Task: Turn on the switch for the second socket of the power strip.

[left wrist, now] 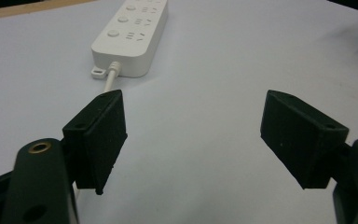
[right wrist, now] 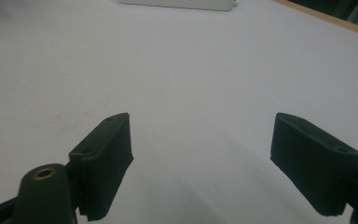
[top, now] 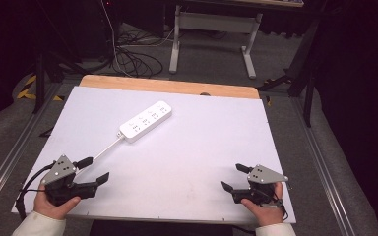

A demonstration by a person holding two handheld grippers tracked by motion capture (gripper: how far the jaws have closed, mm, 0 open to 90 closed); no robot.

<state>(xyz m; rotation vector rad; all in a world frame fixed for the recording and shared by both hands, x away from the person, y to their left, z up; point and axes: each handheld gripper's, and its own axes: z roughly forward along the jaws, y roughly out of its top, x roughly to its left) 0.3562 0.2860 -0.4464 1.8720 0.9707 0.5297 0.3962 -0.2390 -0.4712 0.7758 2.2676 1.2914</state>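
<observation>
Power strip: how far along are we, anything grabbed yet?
Nothing looks done: the power strip lies flat mid-board on the white board, its cord running toward the left gripper.

In hand: nothing. Left gripper open, empty, cord passing by one of its fingers without being pinched. Right gripper open, over bare board, well apart from the strip.

Left: any reach, grasp or move of the strip or cord.

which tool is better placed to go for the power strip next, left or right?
Left, probably. The left tool sits open beside the cord, with the power strip straight ahead in its own view. The right tool, also open, is farther off across the white board.
</observation>
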